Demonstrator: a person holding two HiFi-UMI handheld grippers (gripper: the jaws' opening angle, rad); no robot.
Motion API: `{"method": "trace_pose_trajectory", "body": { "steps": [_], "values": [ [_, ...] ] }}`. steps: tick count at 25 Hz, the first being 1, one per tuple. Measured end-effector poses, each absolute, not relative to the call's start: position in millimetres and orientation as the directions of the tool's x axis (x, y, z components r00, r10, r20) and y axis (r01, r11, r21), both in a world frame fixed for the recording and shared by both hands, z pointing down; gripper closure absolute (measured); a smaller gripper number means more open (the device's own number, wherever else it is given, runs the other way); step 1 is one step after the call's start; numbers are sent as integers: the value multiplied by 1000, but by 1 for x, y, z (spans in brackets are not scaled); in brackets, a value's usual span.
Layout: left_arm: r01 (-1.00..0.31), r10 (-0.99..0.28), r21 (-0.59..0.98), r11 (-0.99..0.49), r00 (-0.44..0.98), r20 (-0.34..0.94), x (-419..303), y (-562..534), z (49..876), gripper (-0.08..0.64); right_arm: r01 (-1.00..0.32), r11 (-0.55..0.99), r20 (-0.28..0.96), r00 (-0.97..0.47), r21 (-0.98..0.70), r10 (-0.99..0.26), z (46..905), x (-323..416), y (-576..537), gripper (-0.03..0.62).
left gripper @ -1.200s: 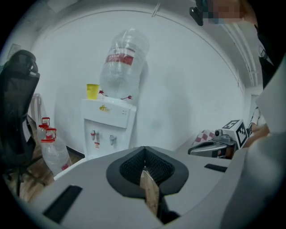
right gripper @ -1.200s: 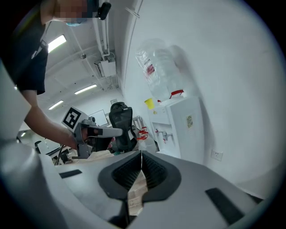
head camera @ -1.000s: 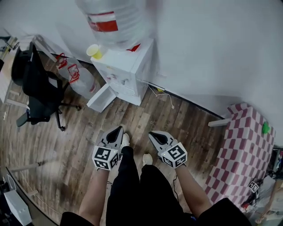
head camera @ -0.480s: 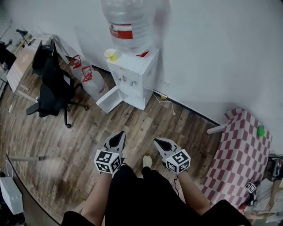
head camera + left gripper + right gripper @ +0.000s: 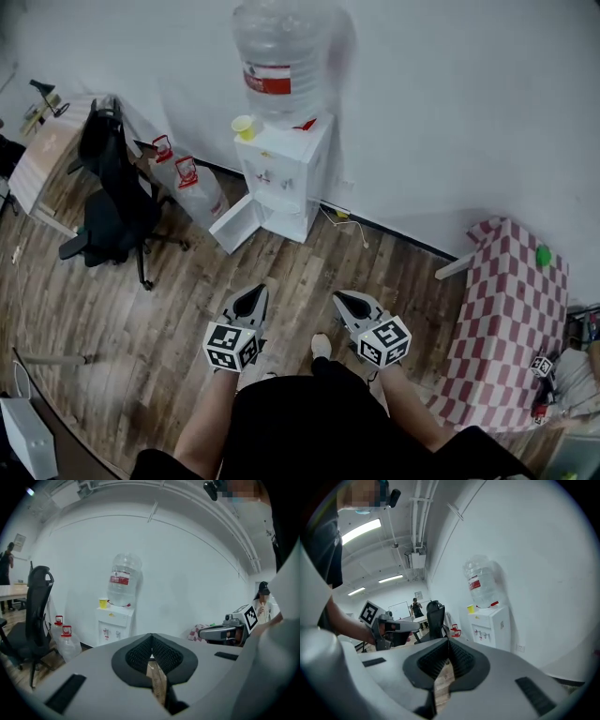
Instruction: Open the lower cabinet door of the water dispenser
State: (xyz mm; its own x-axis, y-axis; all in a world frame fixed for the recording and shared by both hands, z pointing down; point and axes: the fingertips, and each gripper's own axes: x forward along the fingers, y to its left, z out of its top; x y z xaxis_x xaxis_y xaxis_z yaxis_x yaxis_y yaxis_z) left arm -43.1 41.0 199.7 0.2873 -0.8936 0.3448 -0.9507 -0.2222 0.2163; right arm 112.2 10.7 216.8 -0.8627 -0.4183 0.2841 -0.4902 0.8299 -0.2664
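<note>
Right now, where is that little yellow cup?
In the head view, the yellow cup stands on top of the white water dispenser, on its left side, just beside the big water bottle.

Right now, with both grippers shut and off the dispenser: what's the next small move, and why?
Probably none, I'd stop here: the lower cabinet door already looks swung out from the water dispenser, and the left gripper and right gripper are shut, empty and well short of it.
</note>
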Motion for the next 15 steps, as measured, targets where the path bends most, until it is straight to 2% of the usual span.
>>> {"method": "trace_pose_trajectory", "body": {
  "steps": [15],
  "values": [
    [-927, -887, 204, -313, 362, 286, -119, 173, 183, 548, -638, 729, 228, -770, -249, -596, 178, 65, 143, 571]
  ]
}}
